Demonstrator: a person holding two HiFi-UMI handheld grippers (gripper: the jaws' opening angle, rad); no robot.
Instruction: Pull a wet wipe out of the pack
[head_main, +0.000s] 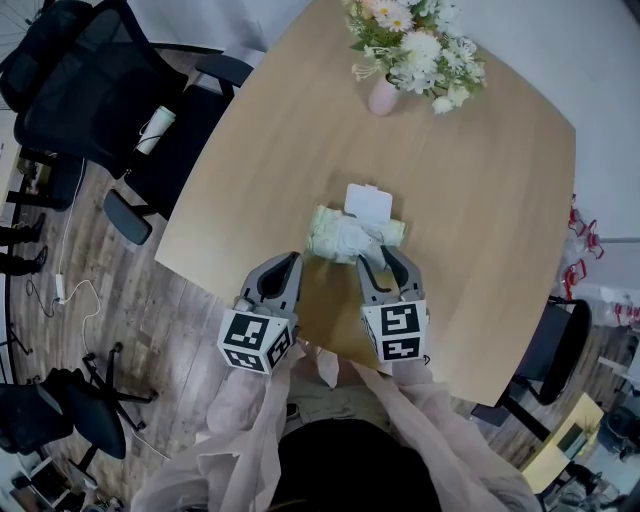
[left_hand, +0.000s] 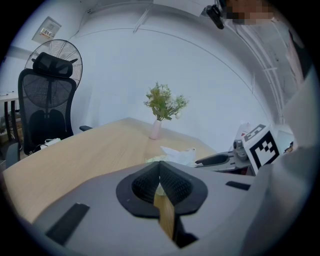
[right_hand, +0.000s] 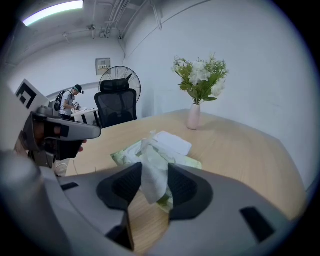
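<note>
A pale green wet wipe pack (head_main: 335, 235) lies on the wooden table (head_main: 470, 170) with its white lid (head_main: 367, 200) flipped open. From the pack's opening a white wipe (right_hand: 151, 167) stands up, crumpled. My right gripper (head_main: 380, 262) is at the pack's near right side, and the wipe hangs between its two pads. The pads sit close on either side of it with a gap still showing, so the jaws are open. Left of the pack, short of it, my left gripper (head_main: 285, 270) hovers shut and empty, its pads (left_hand: 160, 172) meeting.
A pink vase of white flowers (head_main: 383, 97) stands at the table's far side. Black office chairs (head_main: 90, 90) are off the left edge and another (head_main: 555, 345) is at the right. A fan (right_hand: 120, 80) and a person (right_hand: 75, 100) are far behind.
</note>
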